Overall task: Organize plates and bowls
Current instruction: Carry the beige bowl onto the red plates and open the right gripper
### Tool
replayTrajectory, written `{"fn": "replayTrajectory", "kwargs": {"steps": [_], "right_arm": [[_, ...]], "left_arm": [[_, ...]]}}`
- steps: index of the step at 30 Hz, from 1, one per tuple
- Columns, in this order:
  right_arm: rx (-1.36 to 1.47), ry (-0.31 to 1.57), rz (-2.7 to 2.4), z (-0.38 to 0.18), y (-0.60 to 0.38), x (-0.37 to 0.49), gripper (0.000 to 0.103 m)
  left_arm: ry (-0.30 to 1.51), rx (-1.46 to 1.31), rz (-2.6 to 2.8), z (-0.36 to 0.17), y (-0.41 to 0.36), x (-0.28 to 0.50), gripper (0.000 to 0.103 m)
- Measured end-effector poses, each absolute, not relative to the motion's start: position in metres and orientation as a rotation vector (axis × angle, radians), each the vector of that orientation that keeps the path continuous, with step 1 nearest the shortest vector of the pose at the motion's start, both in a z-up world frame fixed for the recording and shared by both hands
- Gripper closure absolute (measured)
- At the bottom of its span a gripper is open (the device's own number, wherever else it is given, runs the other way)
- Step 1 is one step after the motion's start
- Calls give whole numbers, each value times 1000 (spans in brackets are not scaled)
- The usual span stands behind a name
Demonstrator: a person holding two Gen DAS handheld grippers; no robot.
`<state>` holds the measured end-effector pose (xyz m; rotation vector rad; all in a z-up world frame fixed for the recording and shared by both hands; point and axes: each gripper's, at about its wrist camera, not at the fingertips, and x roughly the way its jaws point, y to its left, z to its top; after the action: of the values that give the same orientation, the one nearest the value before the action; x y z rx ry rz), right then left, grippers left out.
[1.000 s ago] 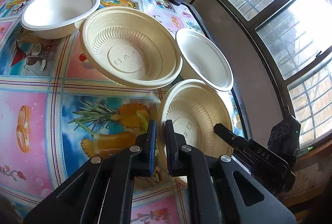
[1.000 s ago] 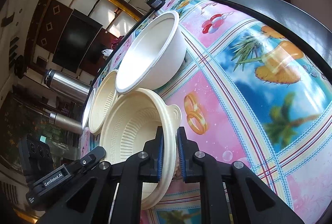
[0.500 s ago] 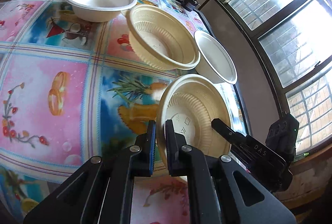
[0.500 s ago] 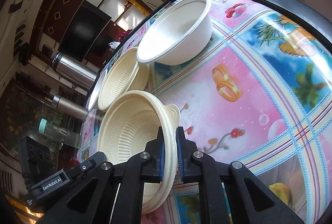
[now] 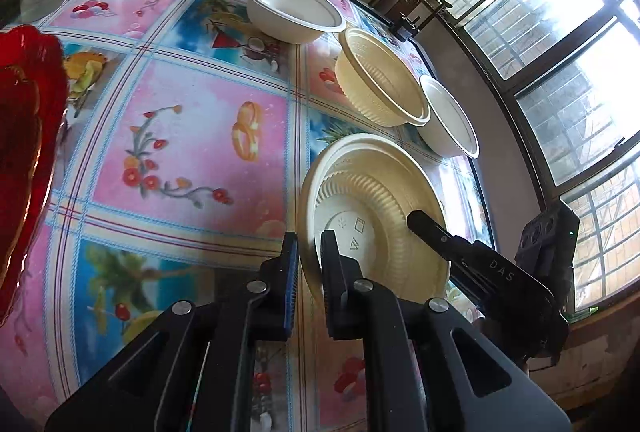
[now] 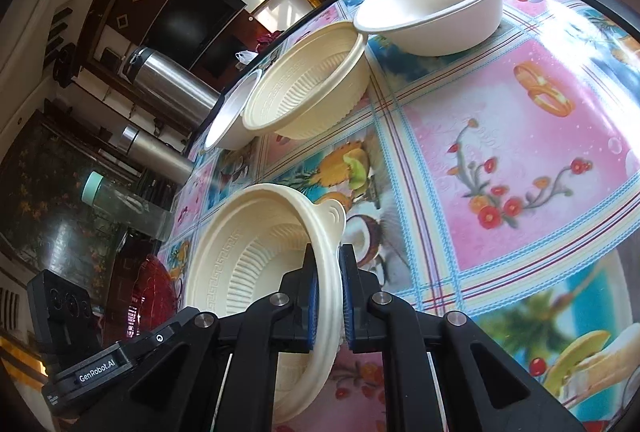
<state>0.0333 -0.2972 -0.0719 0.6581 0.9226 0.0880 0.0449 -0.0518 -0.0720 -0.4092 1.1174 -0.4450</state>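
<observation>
Tongs (image 5: 307, 264) pinch ribbed cream plate (image 5: 374, 216) rim — upright.

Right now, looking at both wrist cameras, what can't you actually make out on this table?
- Left wrist view: the red dish is cut off by the left edge, so its full shape is unknown.
- Left wrist view: the near rim of the cream bowl is hidden behind the left hand-held gripper.
- Right wrist view: the white bowl is mostly hidden behind the ribbed cream bowl.
- Right wrist view: the handled cream bowl runs under the right hand-held gripper.
</observation>
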Motion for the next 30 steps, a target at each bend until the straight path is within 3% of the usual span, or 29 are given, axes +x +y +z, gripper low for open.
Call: {"fn": "replayTrajectory", "kwargs": {"steps": [9, 18, 30], "right_arm": [[651, 911, 119, -71, -260, -2, 92], [680, 1034, 182, -72, -233, -19, 93], [544, 952, 331, -4, -146, -8, 93]], "left_arm": [[1095, -366, -404, -68, -21, 9, 94], [1074, -352, -405, -56, 12, -28, 93], [883, -360, -293, 2, 87, -53, 93]]}}
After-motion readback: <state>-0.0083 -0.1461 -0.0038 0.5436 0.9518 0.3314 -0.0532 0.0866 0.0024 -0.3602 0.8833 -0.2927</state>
